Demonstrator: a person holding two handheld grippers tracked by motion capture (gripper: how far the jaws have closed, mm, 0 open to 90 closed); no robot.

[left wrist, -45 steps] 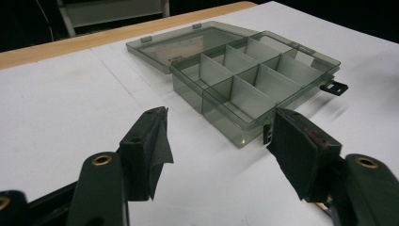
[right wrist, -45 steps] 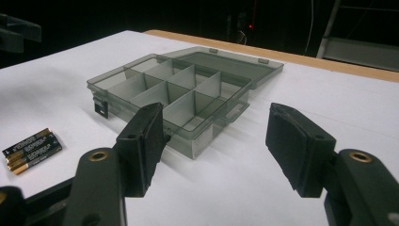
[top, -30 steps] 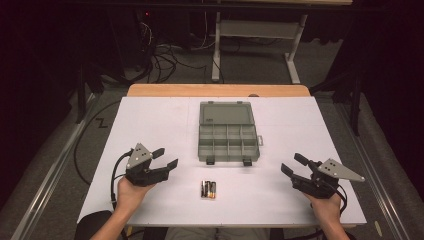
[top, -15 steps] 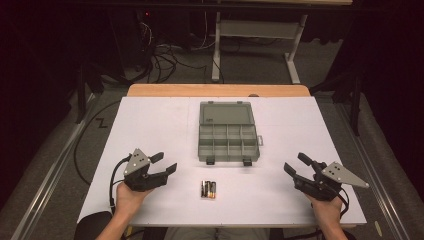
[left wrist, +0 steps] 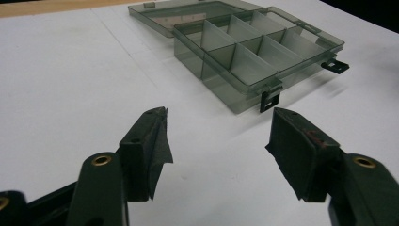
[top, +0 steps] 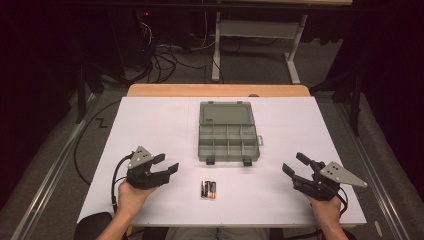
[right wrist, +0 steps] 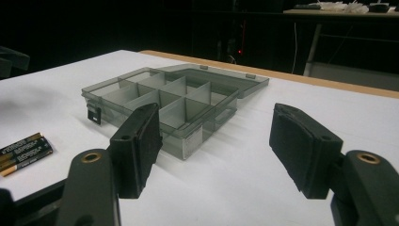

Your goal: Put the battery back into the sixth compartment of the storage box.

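left tongs (top: pixel 167 165) agape | right tongs (top: pixel 295 164) agape | batteries (top: pixel 208 189), apparently three, between | open organizer box (top: pixel 228 141) beyond, path unobstructed

Smoky grey box (top: pixel 228 132), black-and-gold batteries (top: pixel 209 189), white table (top: pixel 150 120).

The place was a lab: a white-covered table (top: pixel 150 125), tangled cables (top: pixel 160 55) and a desk frame (top: pixel 255 30) at top.

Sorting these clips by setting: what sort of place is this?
Probably a lab or workshop: a white-topped table in a dark room, tangled cables on the floor behind it, and a metal-framed bench beyond.
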